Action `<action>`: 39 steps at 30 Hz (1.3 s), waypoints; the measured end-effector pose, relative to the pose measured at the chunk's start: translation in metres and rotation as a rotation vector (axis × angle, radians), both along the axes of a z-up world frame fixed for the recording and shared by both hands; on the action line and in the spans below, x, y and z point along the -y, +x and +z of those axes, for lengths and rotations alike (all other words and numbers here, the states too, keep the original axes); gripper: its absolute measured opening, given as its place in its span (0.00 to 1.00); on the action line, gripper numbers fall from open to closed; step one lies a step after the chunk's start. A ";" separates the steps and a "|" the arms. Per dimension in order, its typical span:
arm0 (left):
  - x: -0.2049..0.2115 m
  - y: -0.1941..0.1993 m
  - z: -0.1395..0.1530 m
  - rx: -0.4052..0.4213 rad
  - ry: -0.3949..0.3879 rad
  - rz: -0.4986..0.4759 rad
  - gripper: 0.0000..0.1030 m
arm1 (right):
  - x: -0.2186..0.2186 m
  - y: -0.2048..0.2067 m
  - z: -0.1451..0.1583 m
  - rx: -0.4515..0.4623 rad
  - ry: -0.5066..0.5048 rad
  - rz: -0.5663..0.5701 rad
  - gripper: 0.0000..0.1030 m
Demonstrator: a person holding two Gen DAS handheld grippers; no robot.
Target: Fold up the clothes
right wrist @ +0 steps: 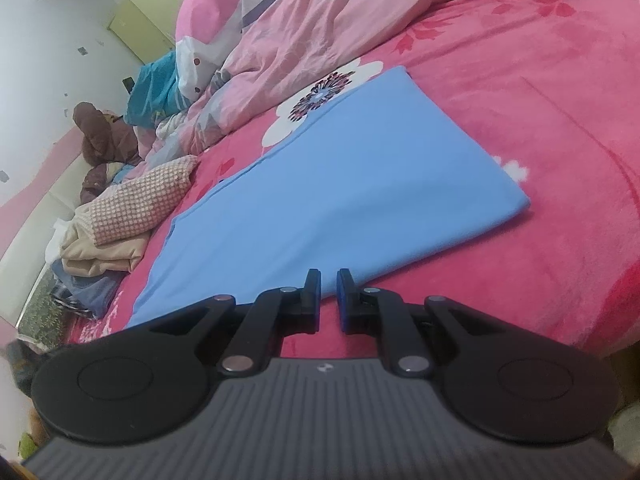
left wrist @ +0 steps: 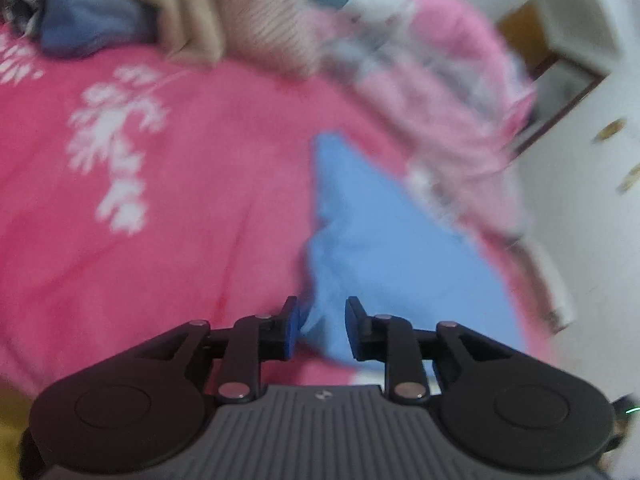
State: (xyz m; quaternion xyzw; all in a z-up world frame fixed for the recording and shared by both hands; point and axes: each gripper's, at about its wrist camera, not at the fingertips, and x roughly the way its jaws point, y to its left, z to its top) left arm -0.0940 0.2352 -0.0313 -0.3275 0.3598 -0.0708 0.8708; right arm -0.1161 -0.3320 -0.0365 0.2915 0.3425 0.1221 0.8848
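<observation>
A light blue garment [right wrist: 340,184] lies folded flat as a long rectangle on the pink floral blanket [right wrist: 540,120]. In the right wrist view, my right gripper [right wrist: 329,300] hovers at the garment's near edge. Its jaws stand a narrow gap apart with only blanket showing between them. The left wrist view is blurred by motion. There the blue garment [left wrist: 380,240] runs from the middle down to my left gripper [left wrist: 321,326], which is open, with a bunched bit of the blue fabric in the gap beside the left finger pad [left wrist: 290,330].
A heap of clothes [right wrist: 132,208] in beige, pink waffle knit and denim sits at the garment's far end, also blurred in the left wrist view [left wrist: 192,8]. A crumpled pink quilt [right wrist: 320,12] lies alongside. A brown plush toy [right wrist: 104,132] rests by the wall.
</observation>
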 end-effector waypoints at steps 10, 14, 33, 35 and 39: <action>-0.003 -0.019 0.013 -0.014 0.150 0.076 0.06 | 0.007 -0.015 0.007 0.013 -0.024 -0.022 0.09; 0.019 -0.019 0.037 0.089 0.211 0.007 0.11 | -0.016 -0.005 0.015 0.058 -0.076 0.063 0.09; 0.090 0.022 0.007 0.007 0.182 -0.224 0.27 | -0.121 -0.001 0.019 0.172 -0.446 0.342 0.10; 0.089 0.019 0.008 -0.003 0.187 -0.209 0.27 | -0.128 0.002 0.028 0.240 -0.422 0.357 0.10; 0.097 0.016 0.018 0.005 0.233 -0.204 0.33 | -0.151 0.009 0.016 0.278 -0.423 0.419 0.11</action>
